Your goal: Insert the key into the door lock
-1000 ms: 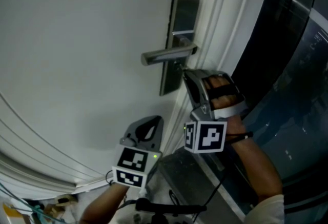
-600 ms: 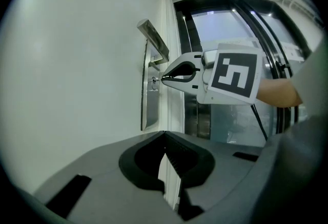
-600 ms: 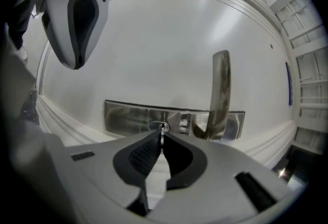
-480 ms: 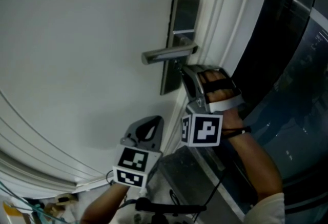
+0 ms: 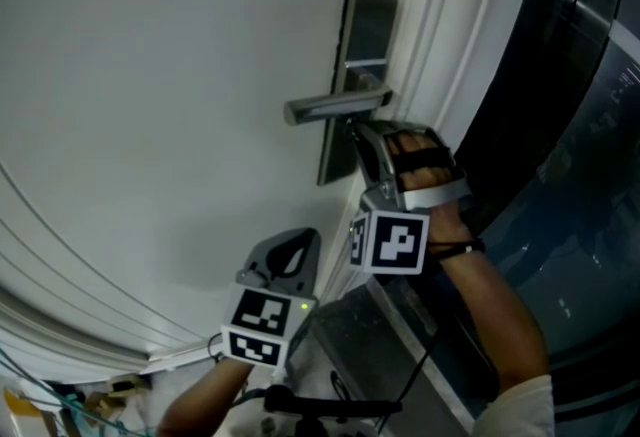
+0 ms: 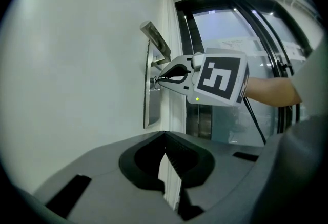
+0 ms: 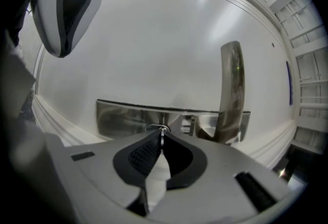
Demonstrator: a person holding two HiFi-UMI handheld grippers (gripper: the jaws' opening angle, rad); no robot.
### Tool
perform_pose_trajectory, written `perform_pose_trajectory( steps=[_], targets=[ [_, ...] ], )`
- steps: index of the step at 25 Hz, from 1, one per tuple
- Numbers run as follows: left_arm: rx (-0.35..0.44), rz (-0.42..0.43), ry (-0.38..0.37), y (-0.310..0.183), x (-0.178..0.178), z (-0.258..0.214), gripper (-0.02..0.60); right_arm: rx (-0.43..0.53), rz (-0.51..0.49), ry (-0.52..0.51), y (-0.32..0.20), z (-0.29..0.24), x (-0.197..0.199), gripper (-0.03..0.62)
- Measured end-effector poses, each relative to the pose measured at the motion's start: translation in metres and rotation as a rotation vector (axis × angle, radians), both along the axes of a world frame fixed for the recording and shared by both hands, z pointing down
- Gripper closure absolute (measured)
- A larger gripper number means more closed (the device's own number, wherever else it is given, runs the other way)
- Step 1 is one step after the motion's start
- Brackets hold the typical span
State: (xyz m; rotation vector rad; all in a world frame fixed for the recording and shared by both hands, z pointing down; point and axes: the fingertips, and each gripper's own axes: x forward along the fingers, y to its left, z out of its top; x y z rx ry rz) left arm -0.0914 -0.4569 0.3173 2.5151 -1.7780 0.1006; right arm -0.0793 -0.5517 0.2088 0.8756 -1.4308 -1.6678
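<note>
A steel lock plate (image 5: 368,20) with a lever handle (image 5: 335,106) sits on the white door (image 5: 180,75). My right gripper (image 5: 353,129) is just under the handle with its tips at the plate. In the right gripper view its jaws are shut on a small metal key (image 7: 162,131), which touches the keyhole area of the lock plate (image 7: 123,118) beside the handle (image 7: 231,89). How far the key is in I cannot tell. My left gripper (image 5: 290,245) hangs lower against the door, shut and holding nothing. From the left gripper view the right gripper (image 6: 158,79) meets the plate (image 6: 148,102).
White door-frame moulding (image 5: 440,35) runs along the plate's right side. Beyond it stand dark glass panels (image 5: 570,125). A dark cable (image 5: 420,365) trails under the right forearm. Some clutter and cords (image 5: 60,405) lie at the bottom left.
My right gripper has shifted up and in toward the lock plate below the handle. The left gripper has stayed where it was.
</note>
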Motion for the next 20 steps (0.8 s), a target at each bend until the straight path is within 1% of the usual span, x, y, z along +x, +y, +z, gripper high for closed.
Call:
perform_pose_trajectory(
  steps=[7,13,16,20],
  targets=[
    [-0.004,-0.011,0.006,0.003,-0.003,0.002,0.569,0.011,0.006,-0.011,-0.003,-0.001,-0.001,0.572],
    [-0.003,-0.01,0.008,0.007,0.001,0.002,0.569,-0.011,-0.004,-0.059,-0.002,0.003,-0.002,0.572],
    [-0.004,-0.016,0.012,0.009,0.002,0.002,0.569,-0.048,-0.006,-0.084,0.0,0.008,-0.001,0.519],
    [-0.004,-0.019,0.019,0.016,0.007,0.002,0.57,-0.052,-0.032,-0.136,0.011,0.005,0.001,0.516]
  ],
)
